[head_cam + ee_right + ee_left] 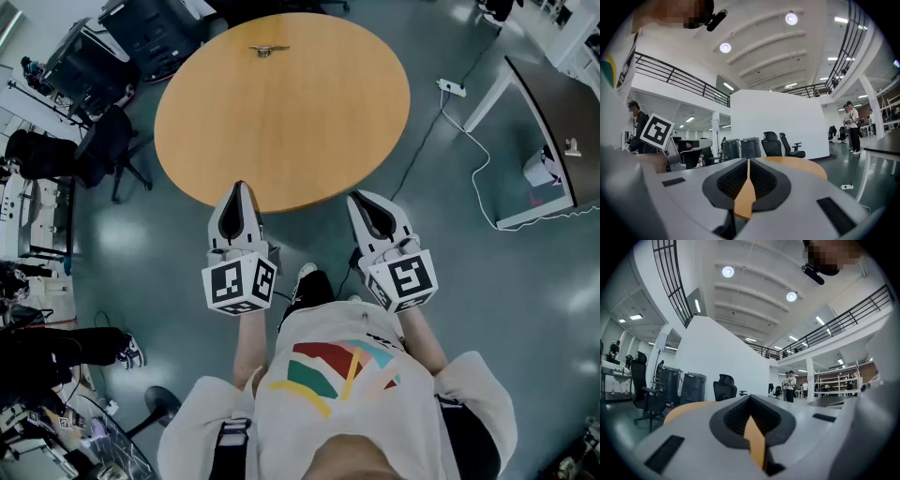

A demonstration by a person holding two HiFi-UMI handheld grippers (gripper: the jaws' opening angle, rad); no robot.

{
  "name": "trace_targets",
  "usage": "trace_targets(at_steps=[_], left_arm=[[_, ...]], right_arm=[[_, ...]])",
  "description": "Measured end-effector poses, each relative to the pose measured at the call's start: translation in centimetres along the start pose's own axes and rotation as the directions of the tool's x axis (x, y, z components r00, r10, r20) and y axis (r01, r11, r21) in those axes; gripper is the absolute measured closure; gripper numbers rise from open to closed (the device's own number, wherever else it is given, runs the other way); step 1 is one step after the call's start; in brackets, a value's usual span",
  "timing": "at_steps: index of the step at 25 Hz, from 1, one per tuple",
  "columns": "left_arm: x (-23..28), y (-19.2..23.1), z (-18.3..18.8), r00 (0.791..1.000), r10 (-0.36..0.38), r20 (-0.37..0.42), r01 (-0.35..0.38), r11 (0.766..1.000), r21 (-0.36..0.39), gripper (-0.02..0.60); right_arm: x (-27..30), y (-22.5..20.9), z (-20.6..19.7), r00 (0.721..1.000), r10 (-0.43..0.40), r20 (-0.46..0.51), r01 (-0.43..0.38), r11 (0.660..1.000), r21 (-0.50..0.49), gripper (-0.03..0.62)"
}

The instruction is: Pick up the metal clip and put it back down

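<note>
The person holds both arms forward at waist height, side by side. The left claw (240,192) and right claw (360,201) point ahead with their tips at the near rim of the round worktop (309,131), each with its jaws pressed flat together and gripping nothing. The metal clip (269,50) lies close to the worktop's far edge, well apart from both claws and roughly in line with the left one. Bare wood spans the whole stretch between them, and the rim curves away on either side to open floor (450,244).

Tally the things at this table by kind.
metal clip: 1
round table: 1
tongs: 2 (left tongs, right tongs, both shut, empty)
total: 4
</note>
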State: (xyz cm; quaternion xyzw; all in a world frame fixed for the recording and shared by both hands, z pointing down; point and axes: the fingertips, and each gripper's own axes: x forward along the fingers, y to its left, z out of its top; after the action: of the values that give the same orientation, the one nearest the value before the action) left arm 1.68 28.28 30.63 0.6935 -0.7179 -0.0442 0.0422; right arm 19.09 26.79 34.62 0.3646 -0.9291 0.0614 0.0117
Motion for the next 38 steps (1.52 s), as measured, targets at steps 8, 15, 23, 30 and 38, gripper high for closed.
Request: trace_targets(at_steps=[8, 15, 23, 30, 38], left_arm=[[1.4, -0.8, -0.5, 1.000, 0.028, 0.006, -0.028, 1.000, 0.013, 0.537], [9.3, 5.2, -0.2, 0.999, 0.029, 0.038, -0.029, 1.000, 0.000, 0.537], [24.7, 15.2, -1.1, 0.999, -0.037, 0.024, 0.038, 0.999, -0.031, 0.537], [34.2, 24.3, -1.1, 0.997, -0.072, -0.024, 0.070, 0.995, -0.071, 0.537], [37.6, 25.6, -1.2, 1.000, -0.024, -0.017, 0.022, 0.994, -0.107, 0.537]], right_arm=[[1.1, -2.0, -0.3, 0.999, 0.052, 0.003, -0.052, 0.998, 0.028, 0.577], [10.5, -3.3, -0.9, 0.998, 0.063, -0.026, -0.063, 0.998, 0.022, 0.577], [28.5, -6.2, -0.4, 0.996, 0.013, -0.094, -0.012, 1.000, 0.014, 0.577], [39.9, -5.4, -0.9, 0.986, -0.024, -0.167, 0.032, 0.998, 0.047, 0.577], [44.1, -8.8, -0.6, 0.984, -0.010, -0.178, 0.021, 0.998, 0.059, 0.577]])
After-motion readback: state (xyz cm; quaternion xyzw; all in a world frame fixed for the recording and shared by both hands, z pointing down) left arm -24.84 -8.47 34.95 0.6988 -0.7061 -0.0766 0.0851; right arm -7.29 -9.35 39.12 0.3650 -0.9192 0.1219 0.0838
